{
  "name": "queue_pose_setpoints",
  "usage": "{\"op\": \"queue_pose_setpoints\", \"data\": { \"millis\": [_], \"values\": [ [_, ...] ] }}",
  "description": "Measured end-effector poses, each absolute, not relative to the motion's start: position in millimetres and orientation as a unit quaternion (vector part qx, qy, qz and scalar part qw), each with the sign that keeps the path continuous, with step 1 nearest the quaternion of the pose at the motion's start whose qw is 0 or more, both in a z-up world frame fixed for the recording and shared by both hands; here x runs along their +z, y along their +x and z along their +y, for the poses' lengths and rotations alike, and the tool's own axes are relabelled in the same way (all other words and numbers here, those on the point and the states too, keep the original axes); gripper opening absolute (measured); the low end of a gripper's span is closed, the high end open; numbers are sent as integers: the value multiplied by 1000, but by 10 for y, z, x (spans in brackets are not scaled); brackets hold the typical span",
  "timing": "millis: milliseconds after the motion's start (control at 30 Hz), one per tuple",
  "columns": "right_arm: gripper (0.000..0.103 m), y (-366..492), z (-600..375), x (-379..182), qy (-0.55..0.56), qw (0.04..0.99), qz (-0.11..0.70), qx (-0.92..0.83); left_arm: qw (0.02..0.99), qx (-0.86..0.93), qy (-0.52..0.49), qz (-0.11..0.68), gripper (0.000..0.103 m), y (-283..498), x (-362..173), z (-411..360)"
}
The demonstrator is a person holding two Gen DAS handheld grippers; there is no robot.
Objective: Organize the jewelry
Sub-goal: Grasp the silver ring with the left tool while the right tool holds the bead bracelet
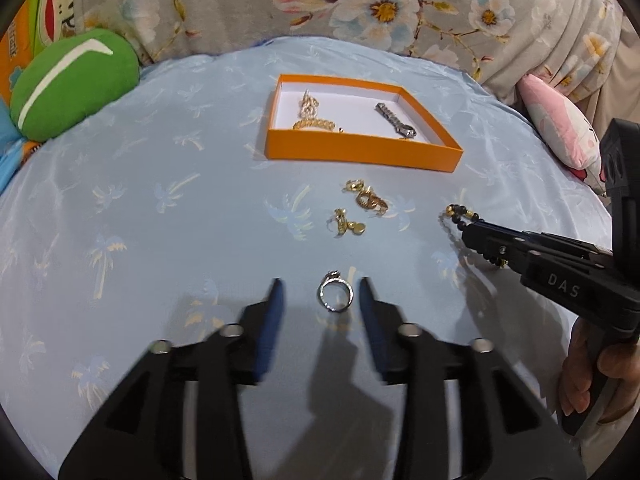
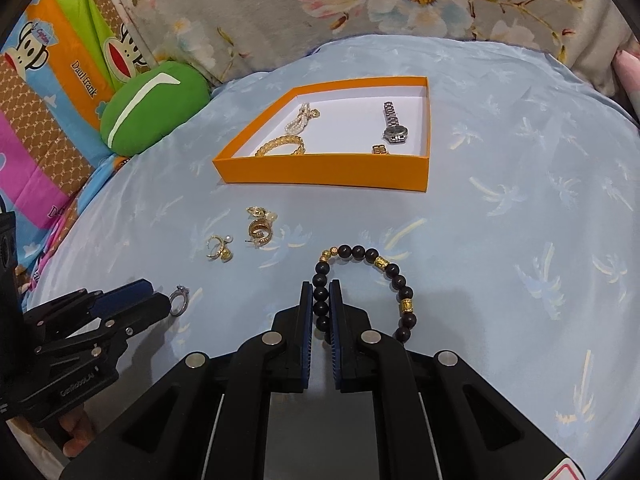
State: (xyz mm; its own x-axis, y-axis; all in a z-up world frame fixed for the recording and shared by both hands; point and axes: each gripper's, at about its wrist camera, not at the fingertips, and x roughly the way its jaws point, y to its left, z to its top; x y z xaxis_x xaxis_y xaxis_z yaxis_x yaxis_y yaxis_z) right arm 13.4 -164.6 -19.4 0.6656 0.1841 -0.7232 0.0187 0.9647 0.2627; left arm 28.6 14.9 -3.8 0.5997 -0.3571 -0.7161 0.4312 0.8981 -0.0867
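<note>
An orange box [image 1: 362,148] [image 2: 320,170] on the blue cloth holds a silver watch [image 1: 396,121] [image 2: 394,124], a gold bracelet [image 2: 282,145] and a pearl piece [image 1: 308,104]. My left gripper [image 1: 320,292] is open, its fingers on either side of a silver ring [image 1: 335,296] [image 2: 179,300] on the cloth. My right gripper [image 2: 321,294] is shut on a black bead bracelet [image 2: 370,256] [image 1: 460,214], which rests on the cloth. Gold earrings [image 1: 370,198] [image 2: 260,230] and a gold ring [image 1: 346,222] [image 2: 219,246] lie between the box and the grippers.
A green cushion [image 1: 74,80] [image 2: 154,106] lies at the back left. Floral fabric [image 1: 360,4] runs along the back. A pink cushion [image 1: 560,124] is at the right. Colourful printed bedding [image 2: 44,120] lies on the left.
</note>
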Motion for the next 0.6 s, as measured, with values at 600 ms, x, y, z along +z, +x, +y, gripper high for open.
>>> {"op": "queue_pose_setpoints", "data": {
  "millis": [600],
  "values": [
    [7, 115, -1622, -170, 124, 907, 400, 43, 885, -217, 68, 406, 11, 366, -112, -31]
  ]
}}
